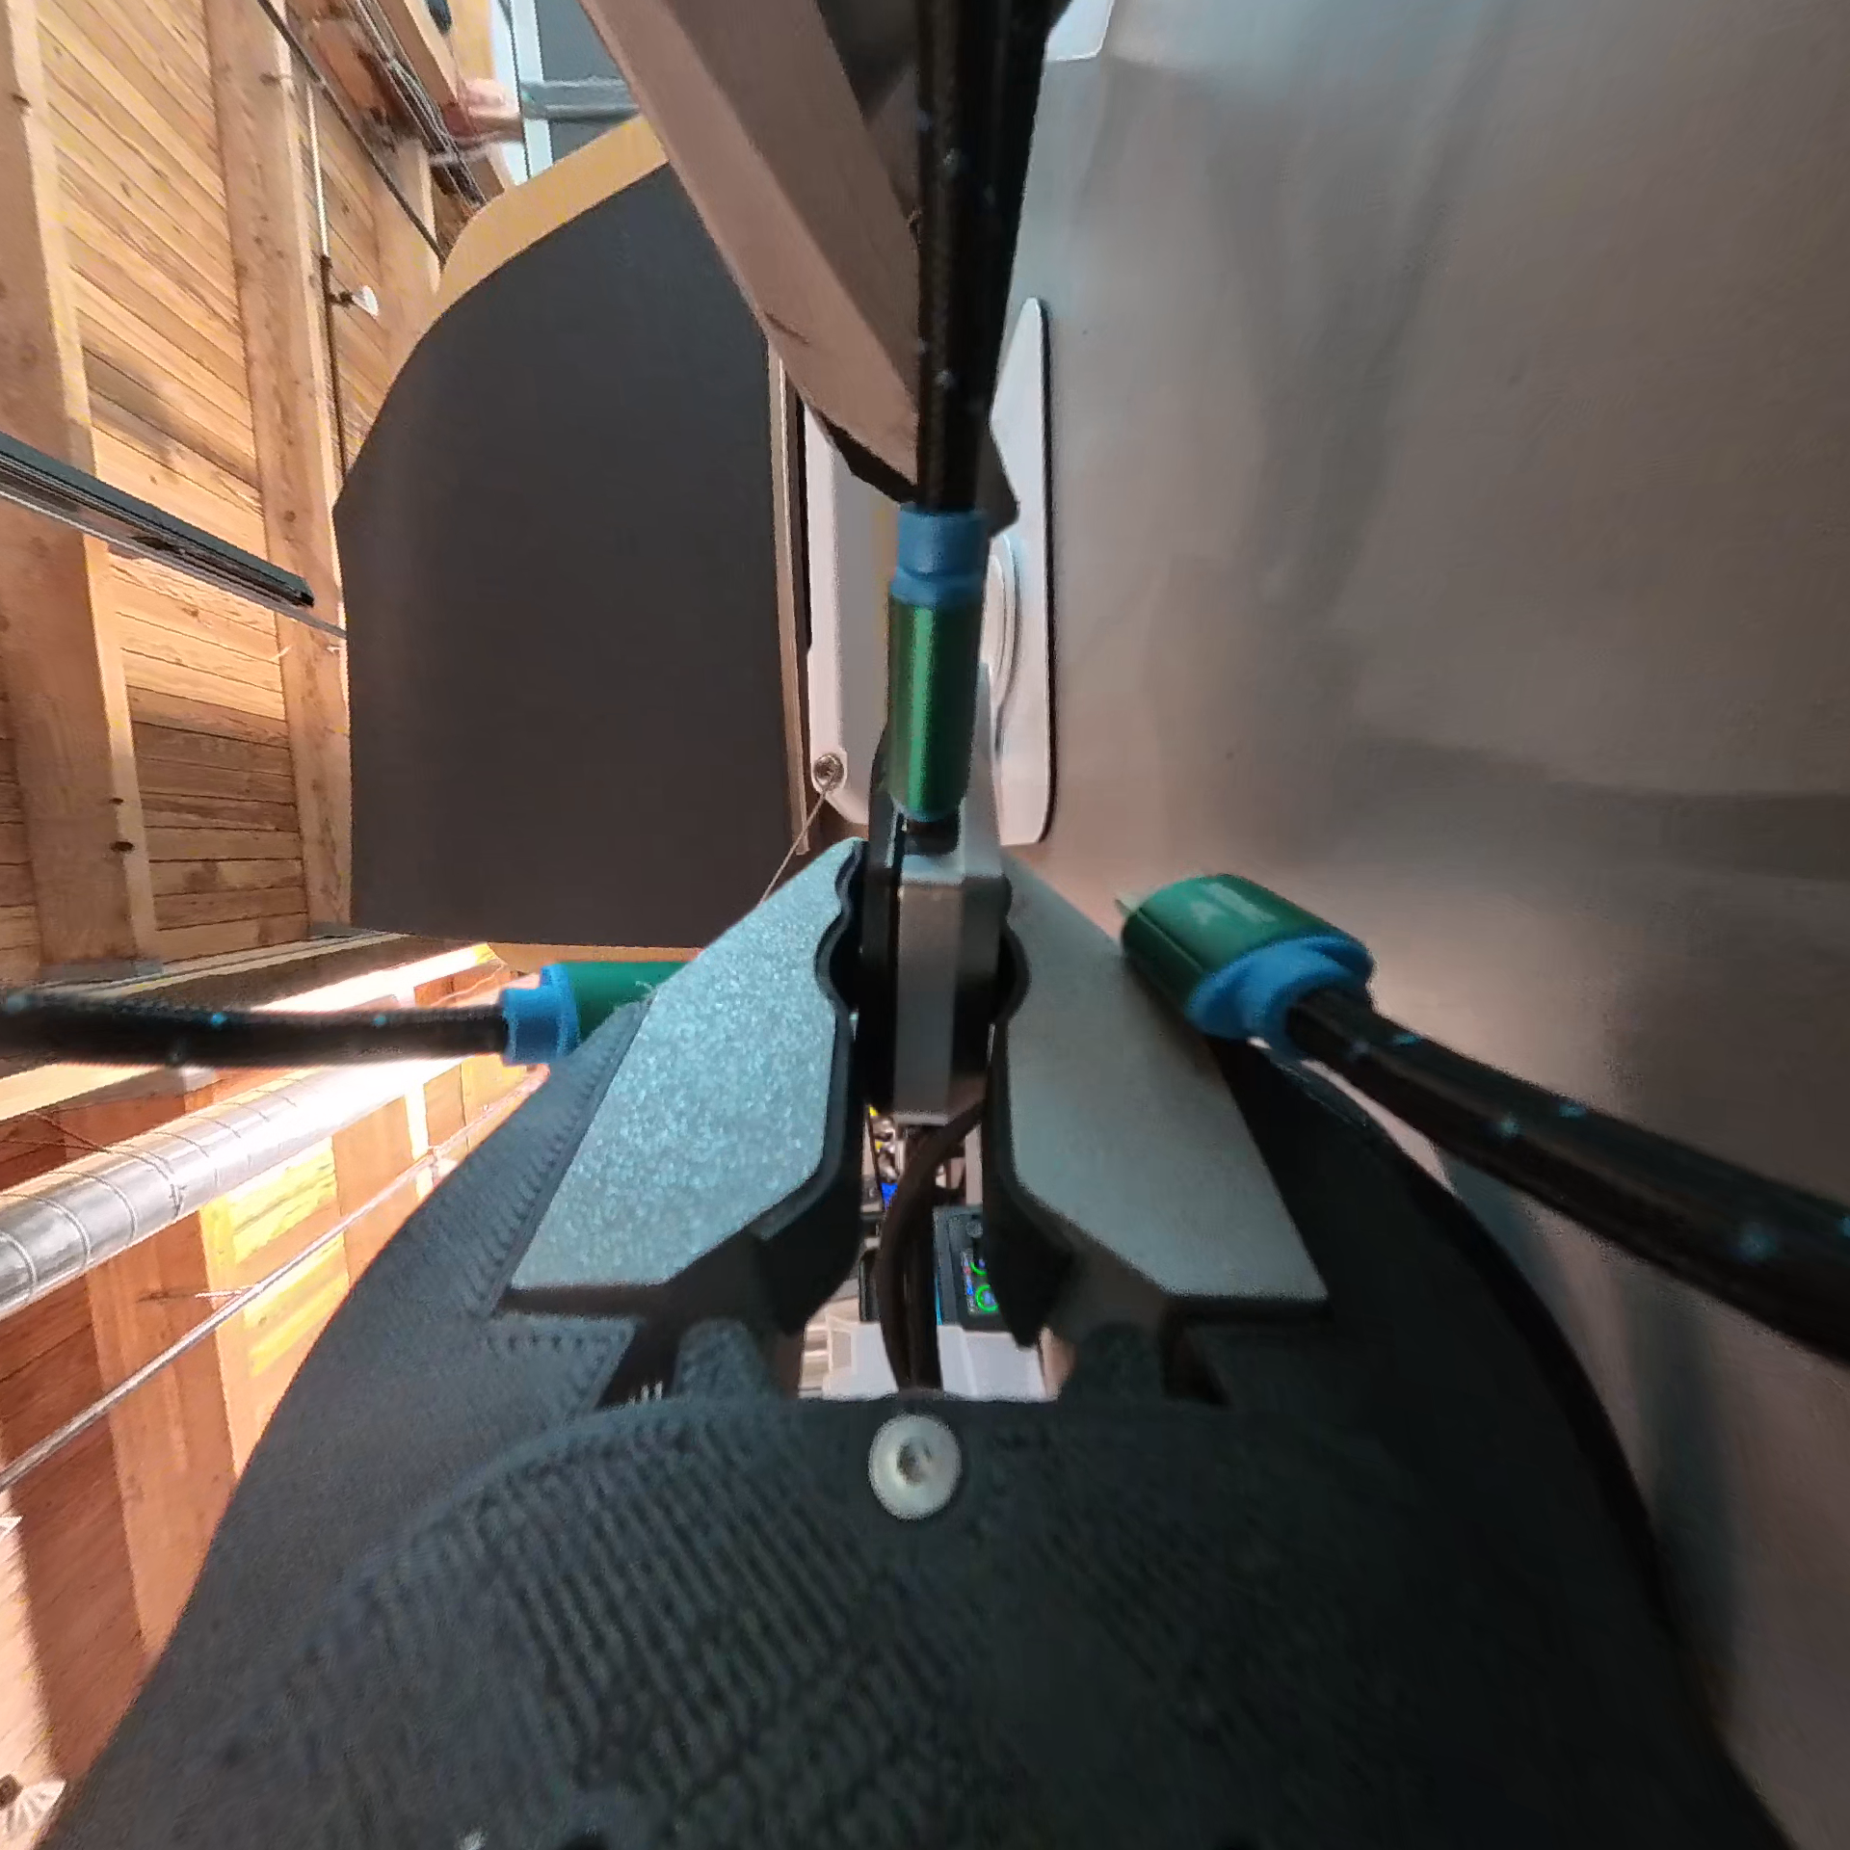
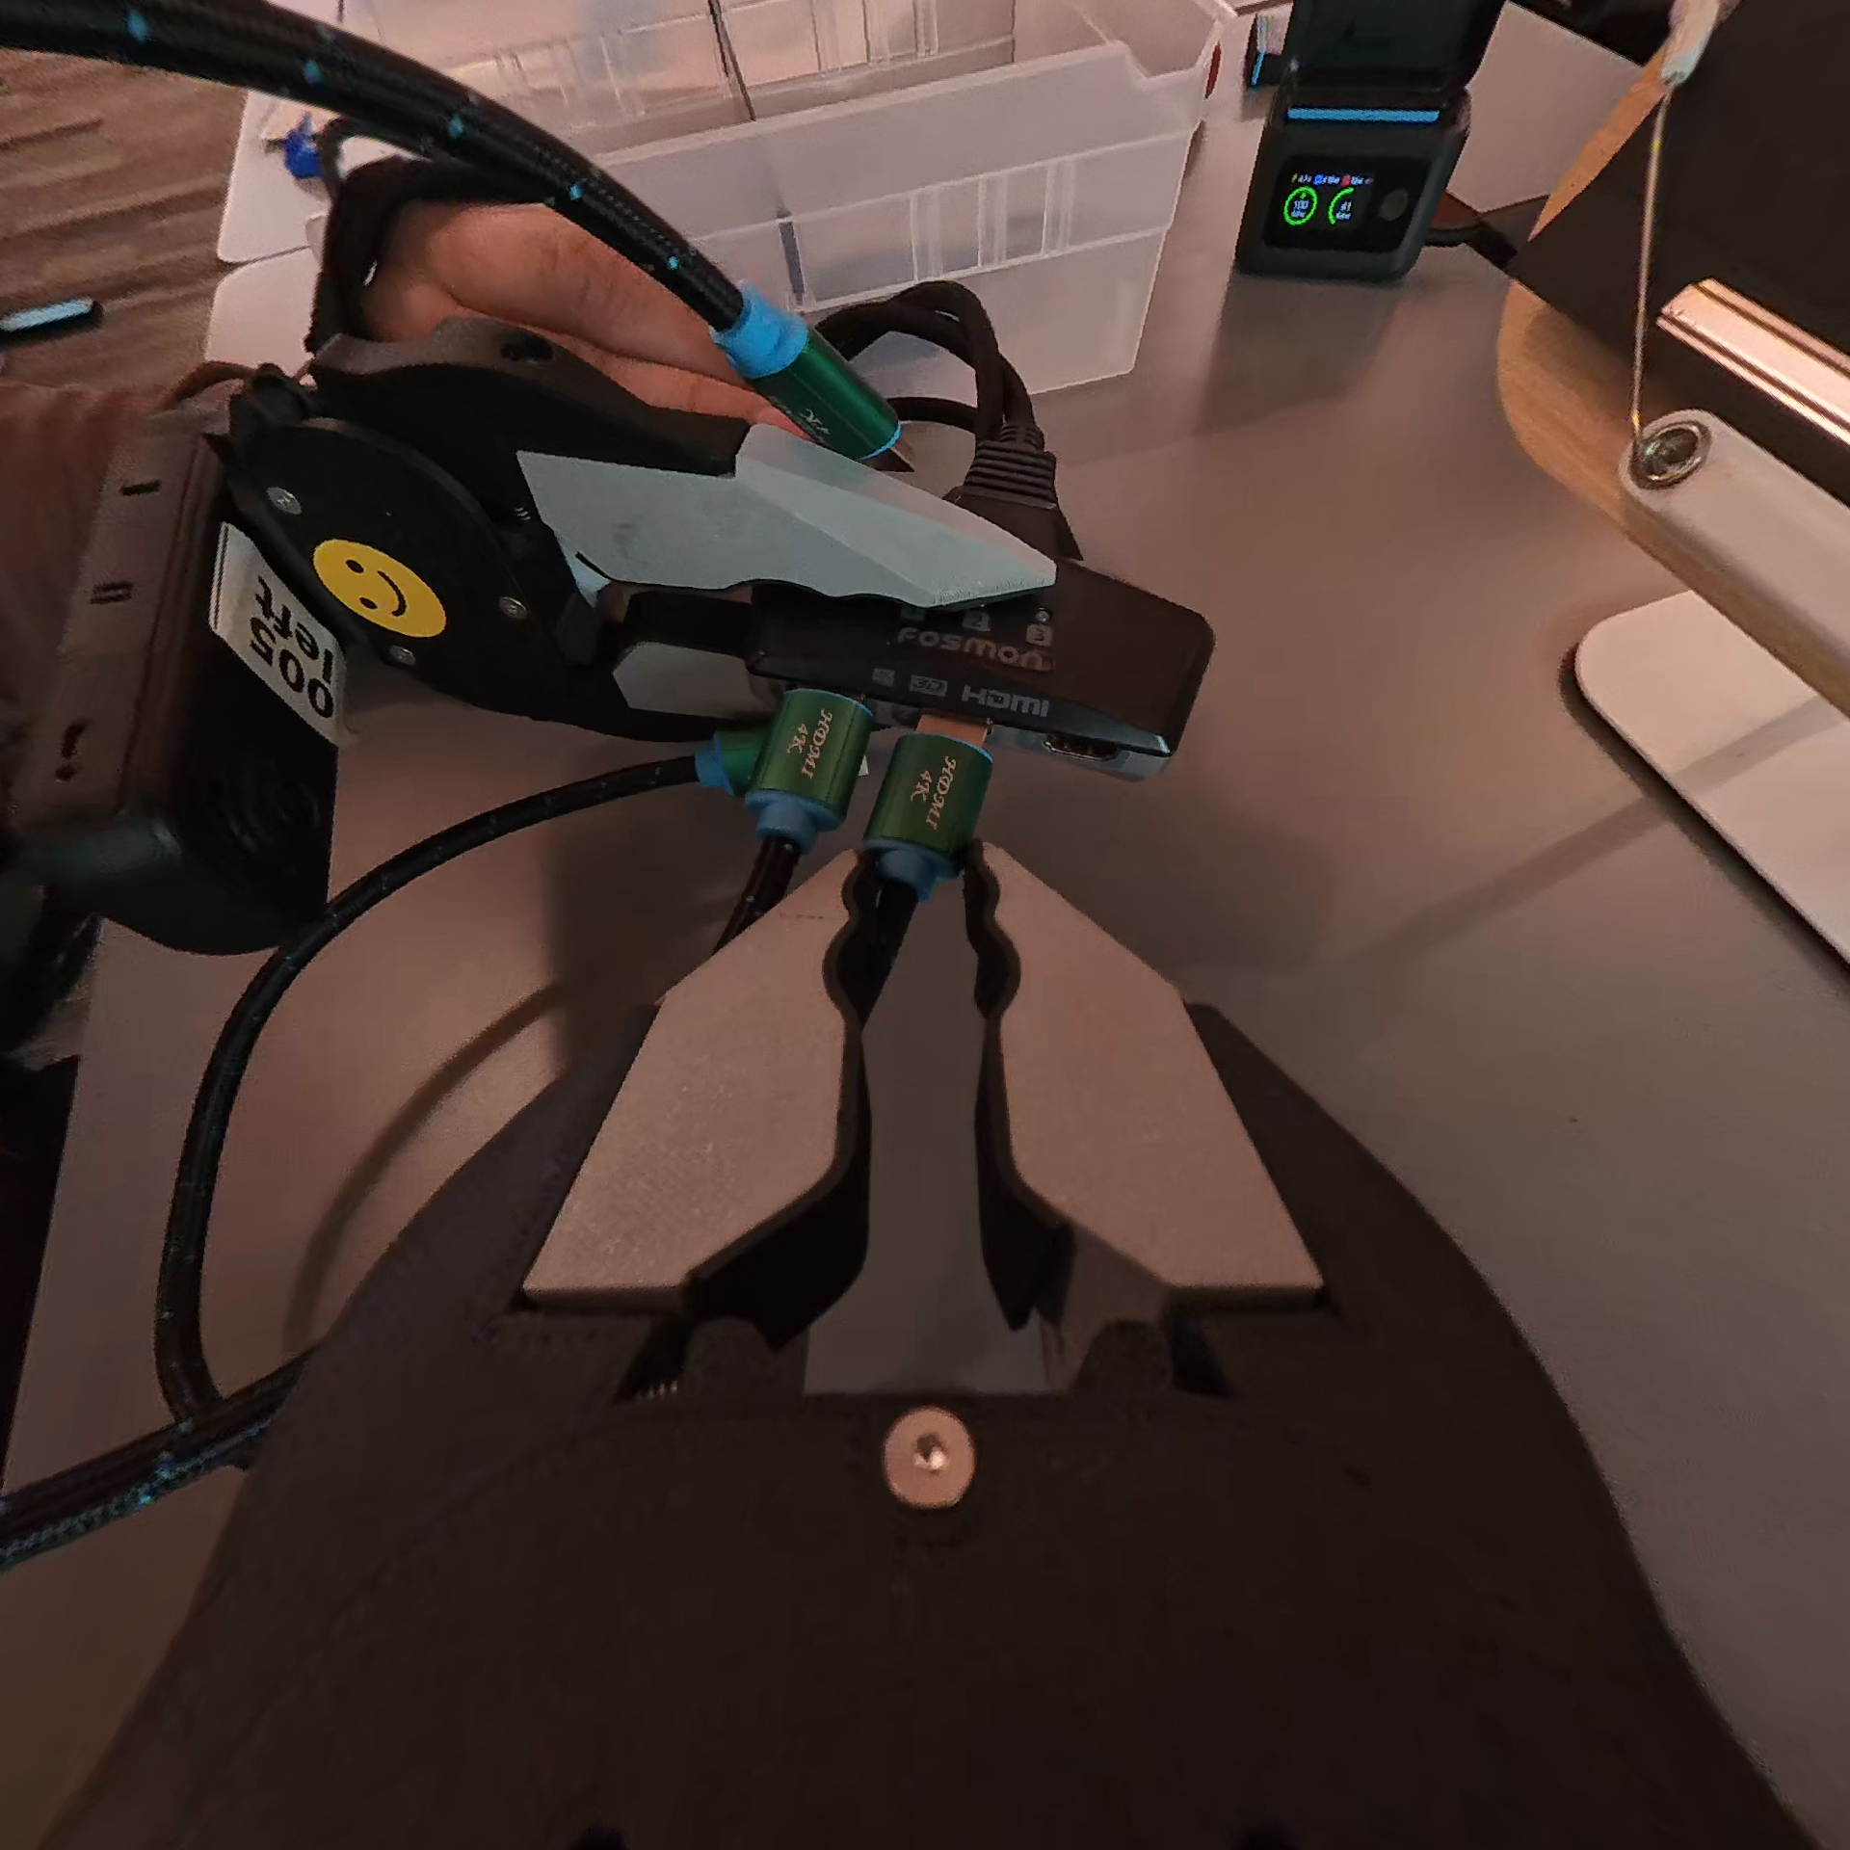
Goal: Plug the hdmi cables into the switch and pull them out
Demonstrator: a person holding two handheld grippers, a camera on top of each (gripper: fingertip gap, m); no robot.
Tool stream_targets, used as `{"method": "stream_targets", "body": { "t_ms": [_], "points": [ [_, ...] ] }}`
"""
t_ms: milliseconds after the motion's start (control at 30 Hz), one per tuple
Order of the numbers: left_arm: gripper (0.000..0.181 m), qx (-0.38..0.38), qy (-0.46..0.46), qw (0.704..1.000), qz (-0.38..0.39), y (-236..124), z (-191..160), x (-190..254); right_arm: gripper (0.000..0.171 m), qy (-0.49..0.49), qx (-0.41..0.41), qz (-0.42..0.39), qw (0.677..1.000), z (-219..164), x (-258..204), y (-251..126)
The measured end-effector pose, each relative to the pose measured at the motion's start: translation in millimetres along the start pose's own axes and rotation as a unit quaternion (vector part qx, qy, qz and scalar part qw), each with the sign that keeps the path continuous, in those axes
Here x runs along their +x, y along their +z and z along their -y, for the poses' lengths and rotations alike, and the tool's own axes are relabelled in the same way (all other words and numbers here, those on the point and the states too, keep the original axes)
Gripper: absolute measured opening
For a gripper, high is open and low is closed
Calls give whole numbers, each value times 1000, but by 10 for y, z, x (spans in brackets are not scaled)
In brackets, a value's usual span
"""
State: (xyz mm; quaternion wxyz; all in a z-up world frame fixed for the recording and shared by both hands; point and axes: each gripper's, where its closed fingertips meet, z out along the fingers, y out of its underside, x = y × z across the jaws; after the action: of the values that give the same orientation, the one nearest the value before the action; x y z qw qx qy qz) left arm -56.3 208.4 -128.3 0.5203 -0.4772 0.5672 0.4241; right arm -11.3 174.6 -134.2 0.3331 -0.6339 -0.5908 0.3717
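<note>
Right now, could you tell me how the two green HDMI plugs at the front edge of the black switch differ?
The green metal plug with a blue collar nearer the right gripper points straight into the black switch, bare metal showing, its cable between the right gripper fingers. The left green plug sits tilted, ungripped. The gripper holding the switch hides how deep it sits. Both have braided black cables.

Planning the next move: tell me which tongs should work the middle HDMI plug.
Right. The right tongs already straddle the cable just behind the middle plug, which sits part-way in the switch. The left tongs are shut on the switch, steadying it, so they are probably best left there.
</note>
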Motion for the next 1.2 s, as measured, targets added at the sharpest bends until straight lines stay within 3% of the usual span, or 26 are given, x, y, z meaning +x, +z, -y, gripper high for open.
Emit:
{"method": "stream_targets", "body": {
  "t_ms": [33,567,700,1000,1200],
  "points": [
    [18,-4,2,1000,-1,-2,0,3,14,3,-1,1,1000,-5,1,1],
    [18,-25,24,999,-33,-84,-12,134,13,43,-3,62,997,-64,-69,86],
    [18,-26,37,999,-20,-78,-36,112,14,24,-16,38,999,-65,-59,108],
    [20,-27,30,999,22,19,-119,-30,14,89,28,59,994,15,-6,103],
    [20,-29,30,999,19,19,-145,-24,12,66,18,46,997,-4,-4,93]
  ]
}}
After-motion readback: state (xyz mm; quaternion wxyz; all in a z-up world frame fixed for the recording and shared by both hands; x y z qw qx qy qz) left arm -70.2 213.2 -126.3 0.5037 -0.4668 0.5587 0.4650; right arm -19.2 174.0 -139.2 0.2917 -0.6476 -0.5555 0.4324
